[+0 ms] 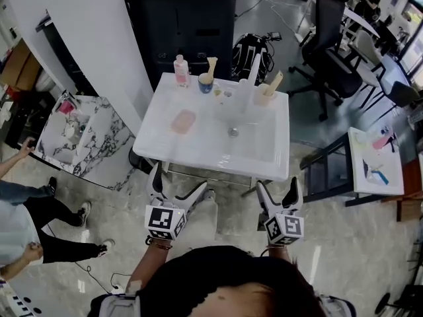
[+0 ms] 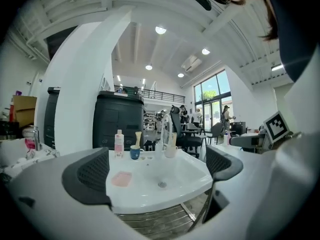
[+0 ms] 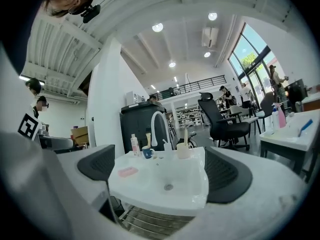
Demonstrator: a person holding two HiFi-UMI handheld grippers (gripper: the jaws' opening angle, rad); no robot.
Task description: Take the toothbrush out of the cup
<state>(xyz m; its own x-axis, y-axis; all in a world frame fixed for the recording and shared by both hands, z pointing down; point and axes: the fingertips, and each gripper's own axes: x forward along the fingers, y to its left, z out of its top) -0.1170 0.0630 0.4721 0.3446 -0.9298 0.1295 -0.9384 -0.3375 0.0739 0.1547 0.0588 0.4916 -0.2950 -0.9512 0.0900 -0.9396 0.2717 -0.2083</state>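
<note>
A white washbasin (image 1: 198, 152) stands ahead of me. On its back rim a blue cup (image 1: 205, 83) holds a cream toothbrush (image 1: 211, 66); a beige cup (image 1: 264, 96) at the right holds another toothbrush (image 1: 274, 81). Both cups also show in the left gripper view, blue cup (image 2: 135, 153) and beige cup (image 2: 171, 151), and in the right gripper view, blue cup (image 3: 147, 153) and beige cup (image 3: 183, 150). My left gripper (image 1: 178, 189) and right gripper (image 1: 277, 191) hover open in front of the basin's near edge, well short of the cups, with nothing between their jaws.
A pink-capped bottle (image 1: 180, 70) stands left of the blue cup, a pink soap bar (image 1: 183, 121) lies on the basin's left ledge, and a white tap (image 1: 252, 71) rises at the back. A black cabinet (image 1: 182, 18) is behind; a marble counter (image 1: 79, 137) left; a side table (image 1: 377, 160) right.
</note>
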